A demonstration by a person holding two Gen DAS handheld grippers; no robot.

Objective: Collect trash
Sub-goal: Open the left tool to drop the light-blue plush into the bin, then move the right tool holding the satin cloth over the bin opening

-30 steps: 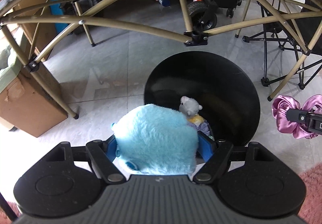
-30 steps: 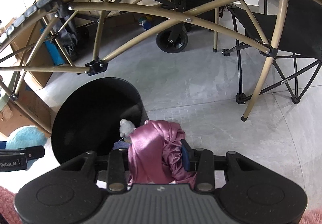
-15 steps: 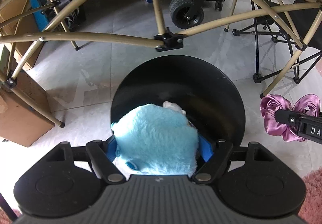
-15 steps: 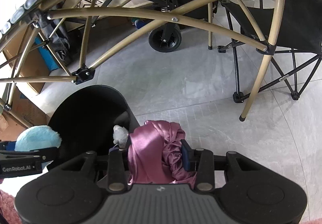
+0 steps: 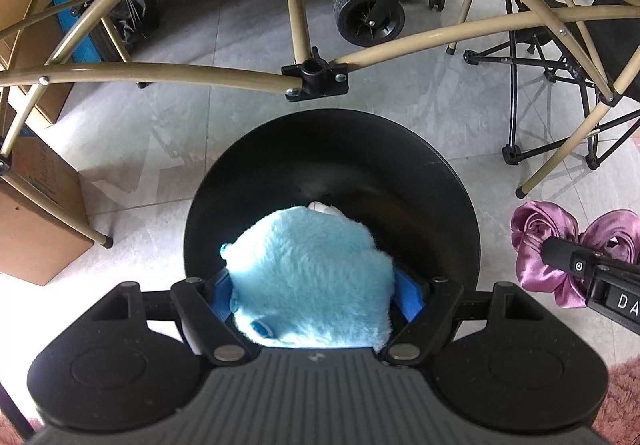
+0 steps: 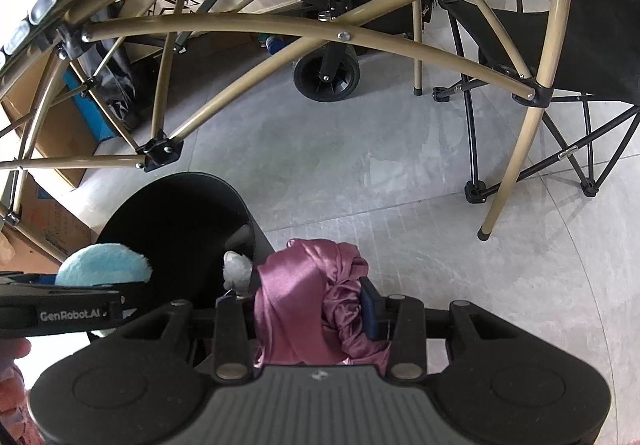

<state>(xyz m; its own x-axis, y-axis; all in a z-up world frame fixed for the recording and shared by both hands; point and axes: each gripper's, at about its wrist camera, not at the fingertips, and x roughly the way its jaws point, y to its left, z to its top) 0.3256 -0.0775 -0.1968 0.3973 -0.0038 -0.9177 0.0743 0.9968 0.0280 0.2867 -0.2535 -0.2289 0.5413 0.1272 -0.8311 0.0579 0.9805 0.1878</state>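
A fluffy light-blue plush toy (image 5: 308, 277) fills my left gripper (image 5: 320, 293), whose blue pads press on both its sides; it hangs over the near rim of a round black bin (image 5: 400, 173). A small grey plush (image 6: 237, 269) lies inside the bin (image 6: 172, 213). My right gripper (image 6: 316, 309) is shut on a bunched purple satin cloth (image 6: 308, 297), just right of the bin. In the left wrist view the same cloth (image 5: 536, 241) shows at the right, pinched by the right gripper. From the right wrist view the blue plush (image 6: 102, 265) sits over the bin's left rim.
Tan folding-frame tubes (image 5: 160, 71) arch over the bin, joined at a black bracket (image 5: 314, 79). Cardboard boxes (image 5: 36, 221) stand left, a cart wheel (image 5: 368, 11) behind, a black folding chair (image 6: 560, 57) right. Grey tile floor (image 6: 380, 181) surrounds the bin; pink rug (image 5: 620, 405) nearest me.
My left gripper has carried the blue plush rightwards from beside the bin to over its near rim. The right gripper with the purple cloth has barely shifted.
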